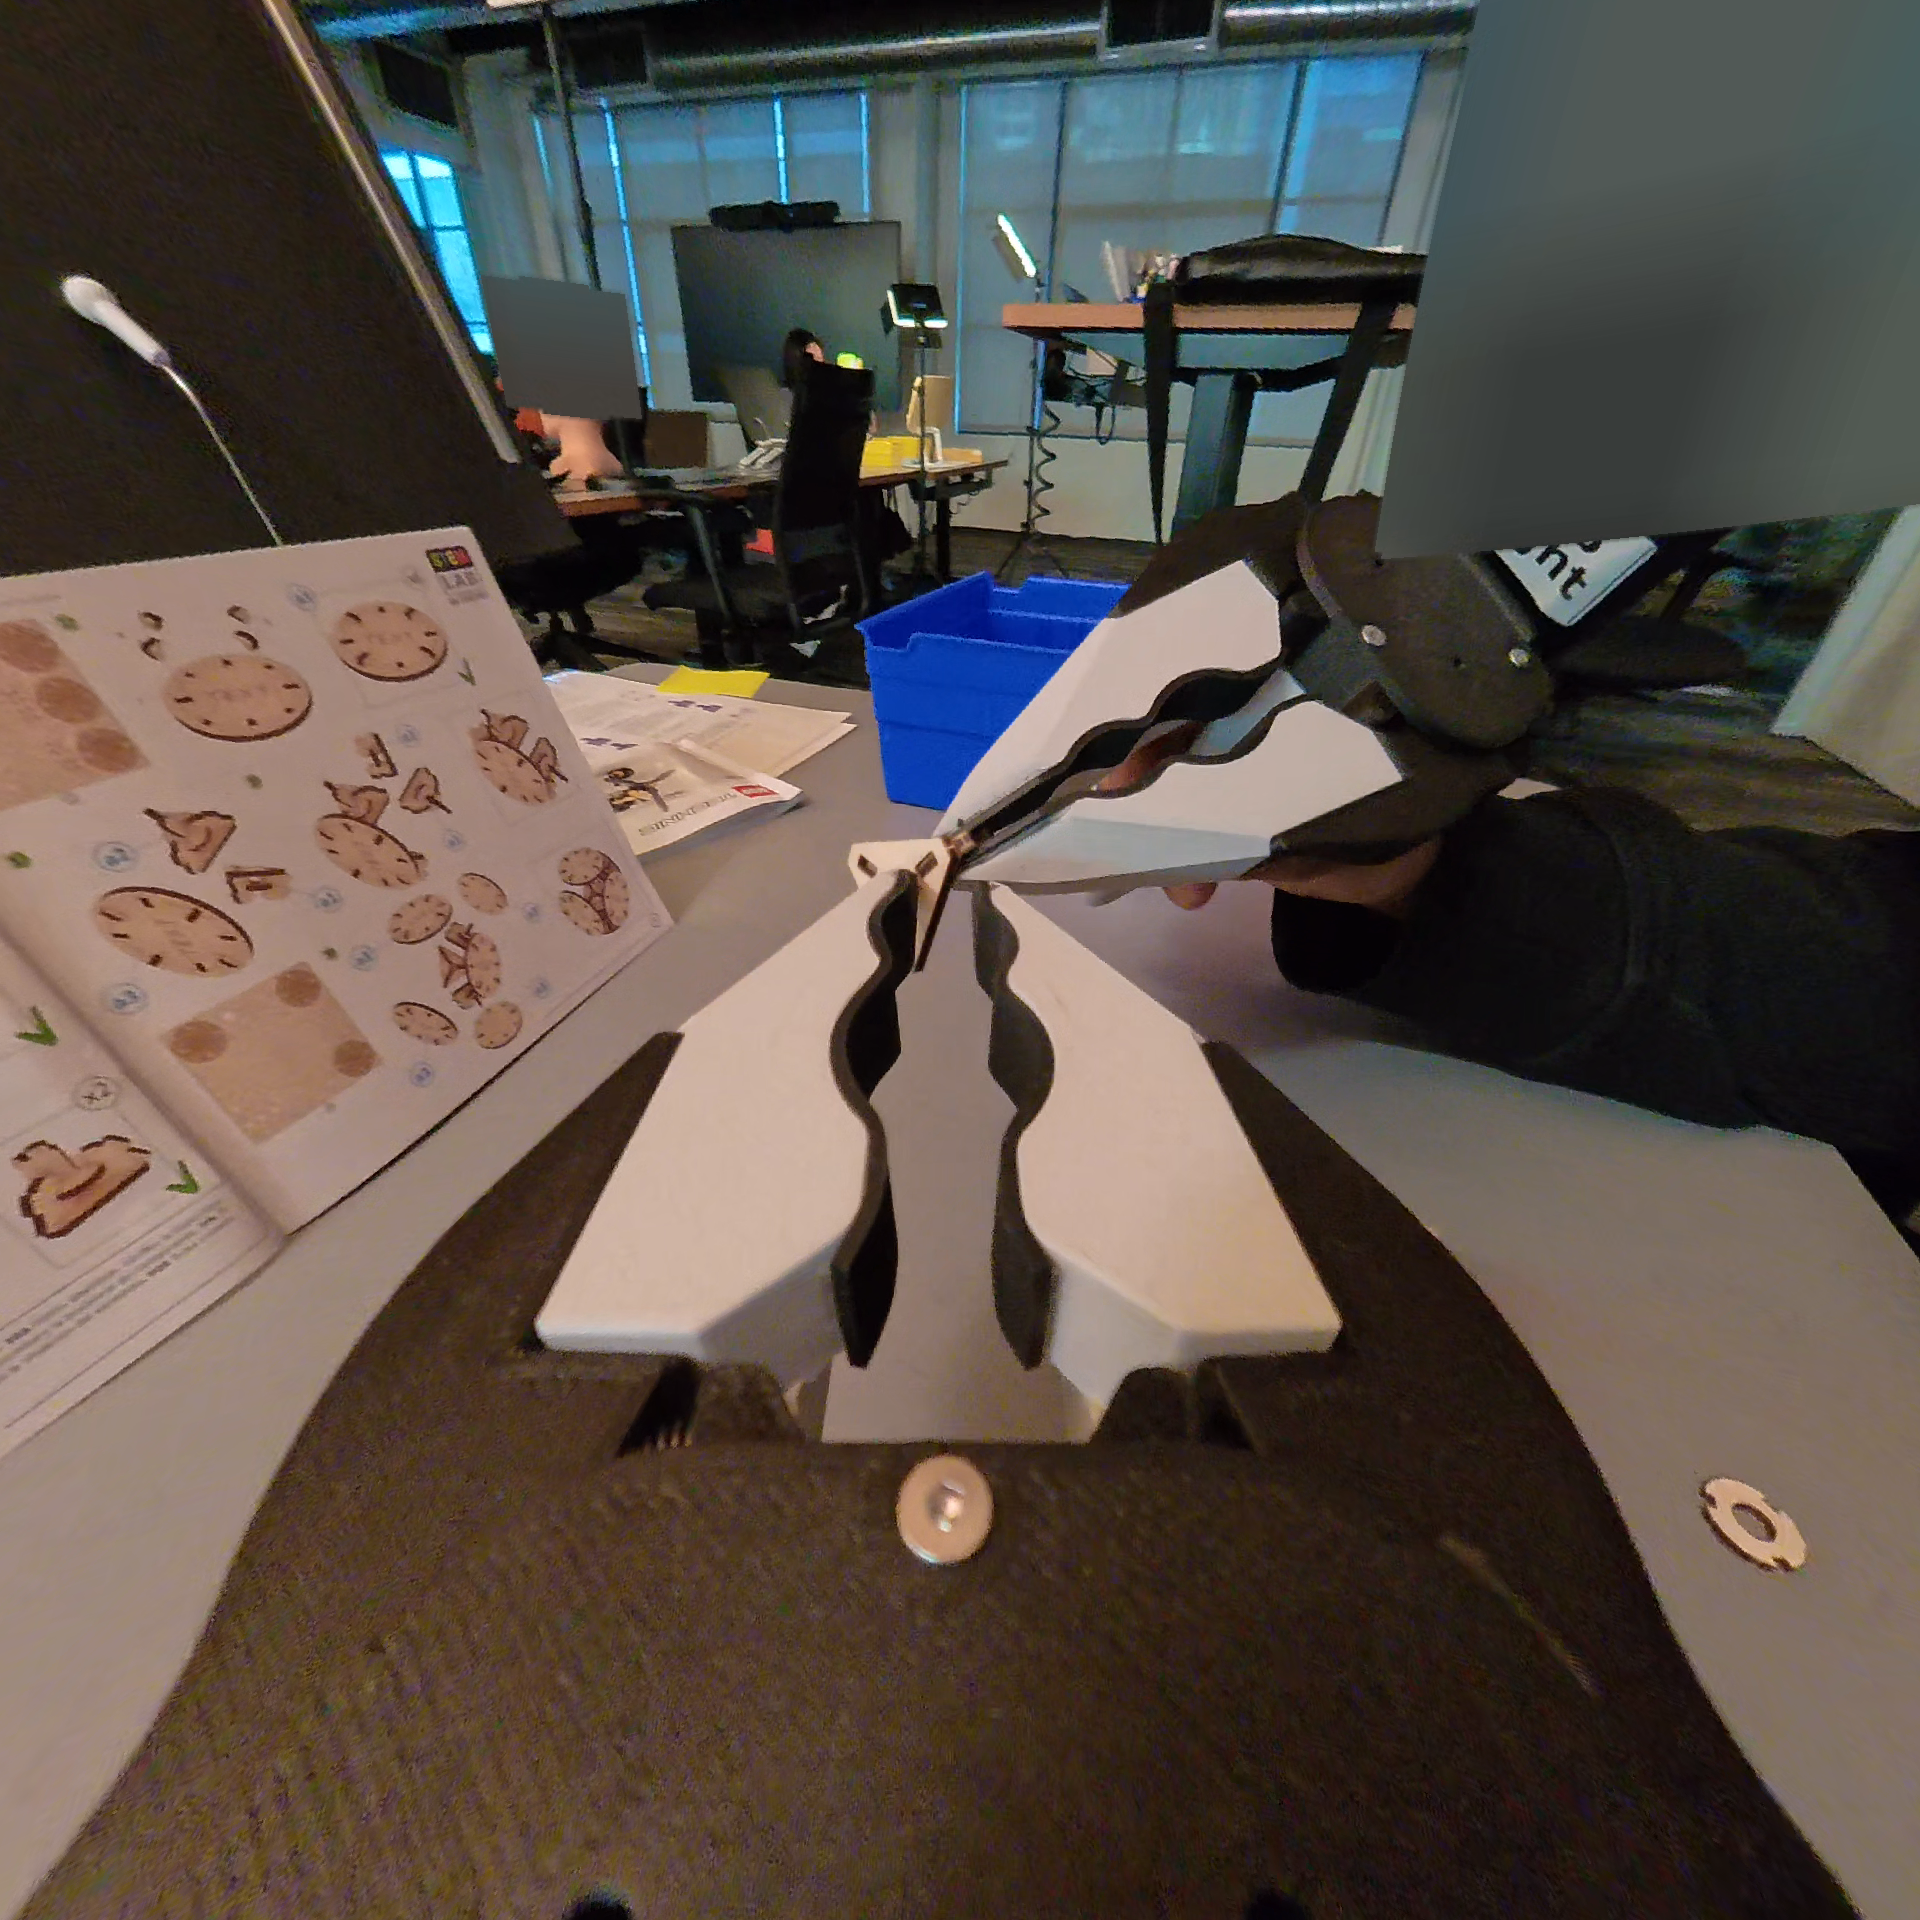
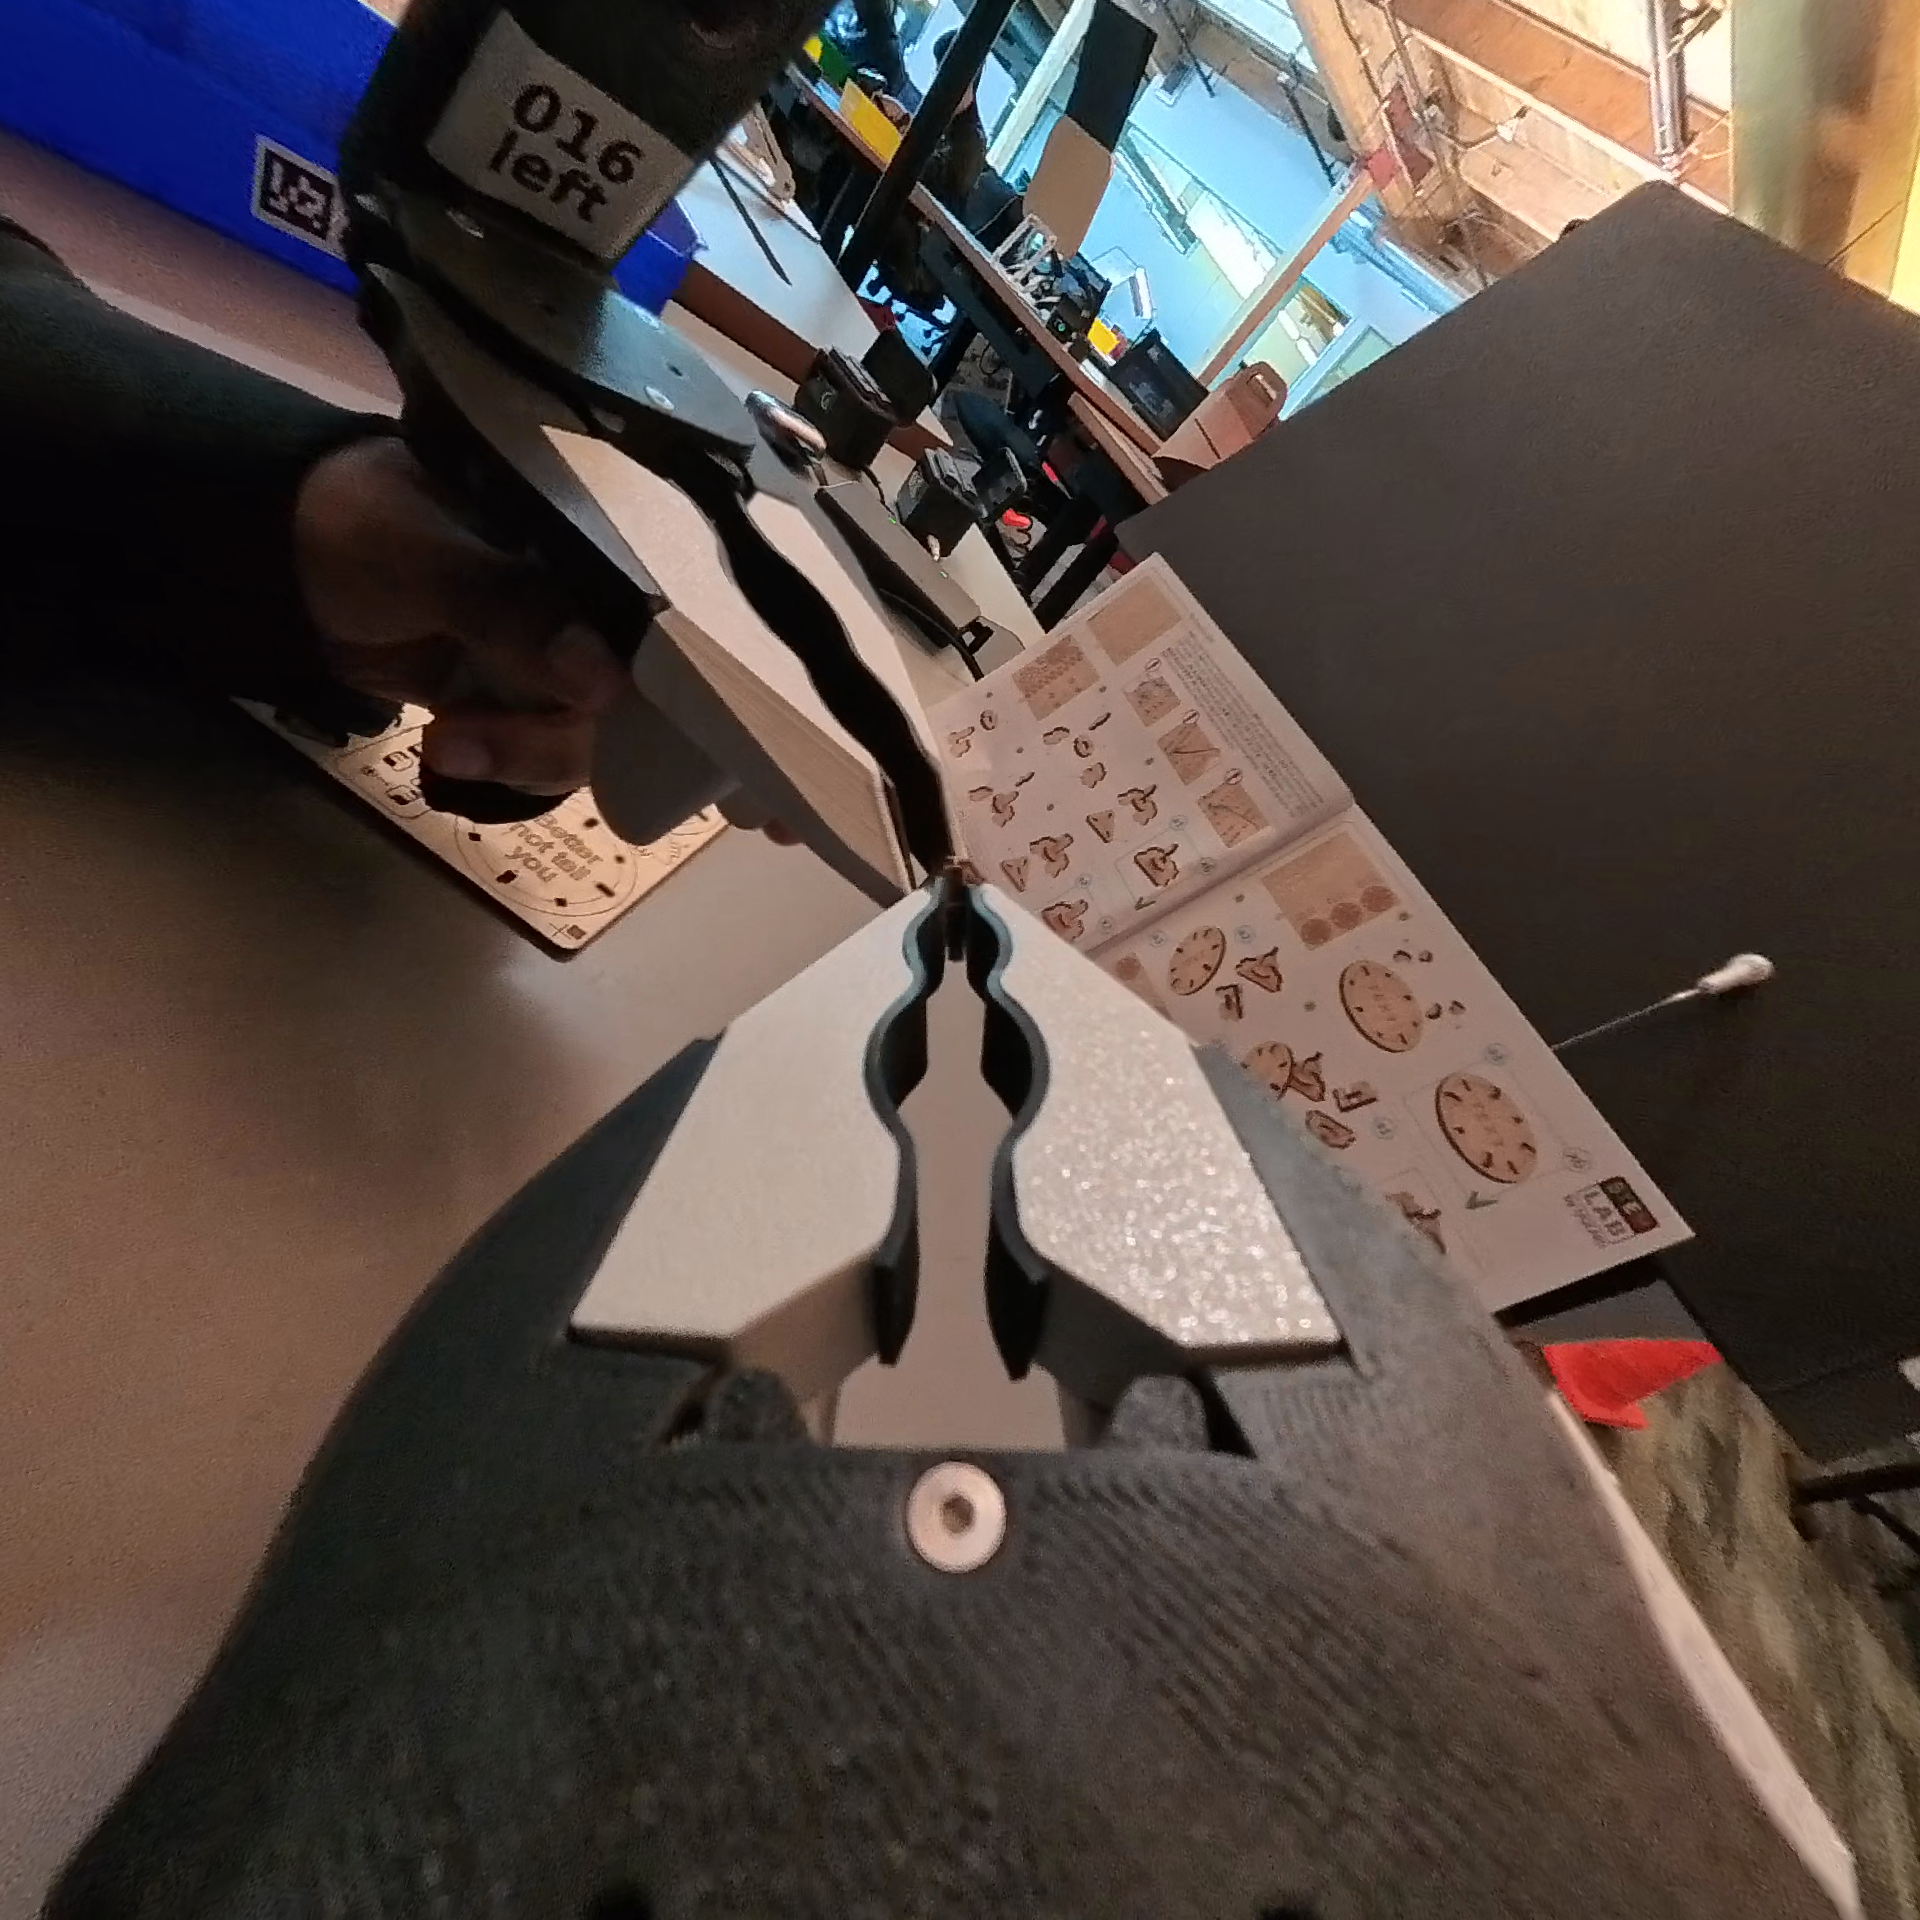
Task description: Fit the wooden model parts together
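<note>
We saw a small flat wooden piece (image 1: 902, 864), pale with dark laser-cut edges and two little slots, held above the grey table (image 1: 1455, 1195) where the two grippers met. The right gripper (image 1: 961, 847) reached in from the right side of the left wrist view, and its white fingers (image 1: 1122, 831) were pinched together on the piece's right end. The left gripper (image 1: 940, 914) stood with its jaws slightly apart: the piece's lower edge lay against the left pad (image 1: 896, 935), while a gap showed before the other pad, so it did not clamp the piece. A hand in a dark sleeve (image 1: 1558, 935) held the right gripper. In the right wrist view the piece showed only as a thin edge at the fingertips (image 2: 951, 914). An open instruction booklet (image 1: 312, 831) with pictures of wooden parts leaned to the left. Behind stood a blue bin (image 1: 935, 707) and loose papers (image 1: 696, 727). A wooden ring (image 1: 1754, 1524) lay on the table nearby, and a wooden sheet of cut-out parts (image 2: 540, 862) lay beneath the left hand.
</note>
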